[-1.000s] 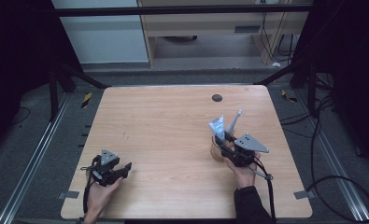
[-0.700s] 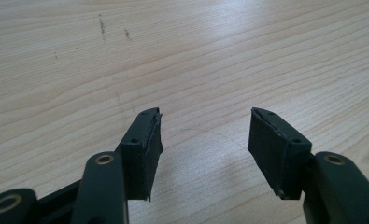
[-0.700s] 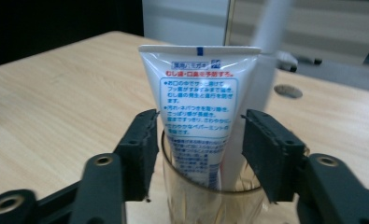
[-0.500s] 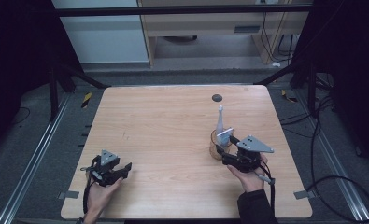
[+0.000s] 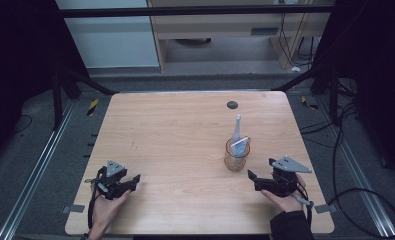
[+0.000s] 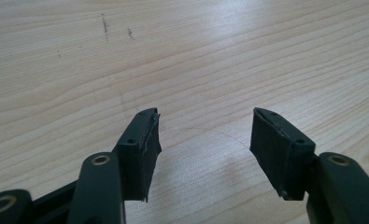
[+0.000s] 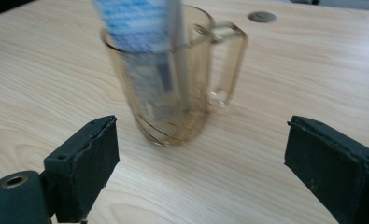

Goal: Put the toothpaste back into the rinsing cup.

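An amber glass mug (image 5: 236,159) stands right of the table's middle, holding a blue-and-white tube (image 5: 240,145) and a pale slim stick (image 5: 237,126) that pokes up out of it. My right gripper (image 5: 251,180) lies just right of and nearer than the mug, clear of it. In the right gripper view the mug (image 7: 173,107), handle to the right, stands beyond my right gripper (image 7: 198,163); its jaws have just been opening and are open with nothing between them. My left gripper (image 5: 134,181) rests at the near left; my left gripper (image 6: 203,135) has also just been opening, over bare wood.
The wooden table (image 5: 175,130) has a round dark hole (image 5: 232,104) near its far edge, behind the mug. Black frame posts and cables stand on the floor around the table. A hand holds each gripper at the near edge.
The right gripper let go of the tube it held over the mug, opened, and drew back to the right and nearer. The tube now stands in the mug. The left hand kept still.
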The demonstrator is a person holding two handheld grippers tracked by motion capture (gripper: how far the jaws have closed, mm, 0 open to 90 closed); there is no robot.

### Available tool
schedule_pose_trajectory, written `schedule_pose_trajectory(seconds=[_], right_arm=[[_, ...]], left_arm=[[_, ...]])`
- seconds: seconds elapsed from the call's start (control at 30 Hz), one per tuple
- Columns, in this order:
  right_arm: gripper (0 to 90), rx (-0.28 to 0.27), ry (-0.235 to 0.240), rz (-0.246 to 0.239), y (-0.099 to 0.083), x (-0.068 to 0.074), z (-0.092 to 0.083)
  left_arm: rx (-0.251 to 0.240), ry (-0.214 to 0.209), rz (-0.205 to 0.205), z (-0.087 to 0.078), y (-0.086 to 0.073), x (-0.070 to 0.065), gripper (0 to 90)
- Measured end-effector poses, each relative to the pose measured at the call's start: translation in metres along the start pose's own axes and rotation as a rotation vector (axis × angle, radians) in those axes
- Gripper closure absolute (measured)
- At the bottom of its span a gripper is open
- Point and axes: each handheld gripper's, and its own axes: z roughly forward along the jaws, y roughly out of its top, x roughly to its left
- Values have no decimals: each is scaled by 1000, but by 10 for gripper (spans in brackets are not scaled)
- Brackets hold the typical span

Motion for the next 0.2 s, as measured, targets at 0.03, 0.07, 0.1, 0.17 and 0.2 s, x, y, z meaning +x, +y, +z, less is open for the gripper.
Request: schedule_pose_trajectory(seconds=[0.03,0.07,0.1,0.17,0.2], right_arm=[[96,22,-31,14,-3,-6,-2],[94,33,-42,29,-5,-9,-3],[94,41,-56,30,-7,-12,-4],[93,58,-79,52,-10,-17,-6],[93,58,-79,52,-10,-17,-6]], left_arm=[[1,-1,0,0,0,1,405],[1,-1,1,0,0,1,402],[0,0,0,0,0,1,397],[0,-2,0,0,0,2,390],[-4,-3,-1,0,0,2,390]])
